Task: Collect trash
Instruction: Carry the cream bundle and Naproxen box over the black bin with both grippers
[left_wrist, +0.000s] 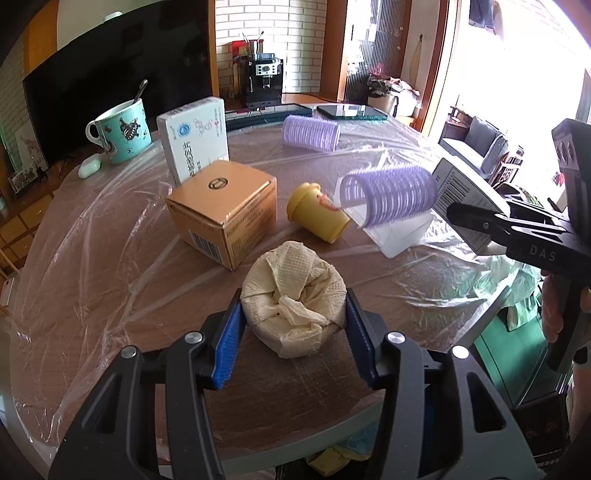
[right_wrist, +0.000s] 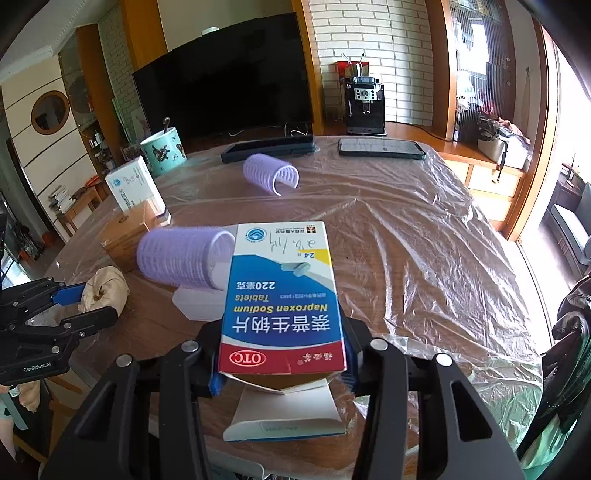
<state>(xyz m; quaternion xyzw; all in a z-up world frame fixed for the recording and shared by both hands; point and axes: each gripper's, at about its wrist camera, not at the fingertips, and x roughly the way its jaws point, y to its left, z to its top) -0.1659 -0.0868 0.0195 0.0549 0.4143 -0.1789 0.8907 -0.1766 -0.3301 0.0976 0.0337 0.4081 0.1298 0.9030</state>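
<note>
Left tongs (left_wrist: 293, 325) squeeze a crumpled cream tissue wad (left_wrist: 293, 310); right tongs (right_wrist: 282, 363) clamp an open pill box (right_wrist: 282, 295). Purple roller (right_wrist: 184, 258) crowds its ten o'clock.

Ahead of the wad of paper towel (left_wrist: 295, 299) the way is crowded: a brown carton (left_wrist: 225, 210) stands just to its front left with a white box (left_wrist: 195, 138) and a mug (left_wrist: 123, 129) behind it, and a yellow cup (left_wrist: 317, 214) lies beside a purple hair roller (left_wrist: 388, 195) to the front right. A second roller (right_wrist: 271, 173) lies farther back. The right half of the tabletop (right_wrist: 424, 240) is bare plastic sheeting as far as the phone (right_wrist: 380, 147) at the far edge.
</note>
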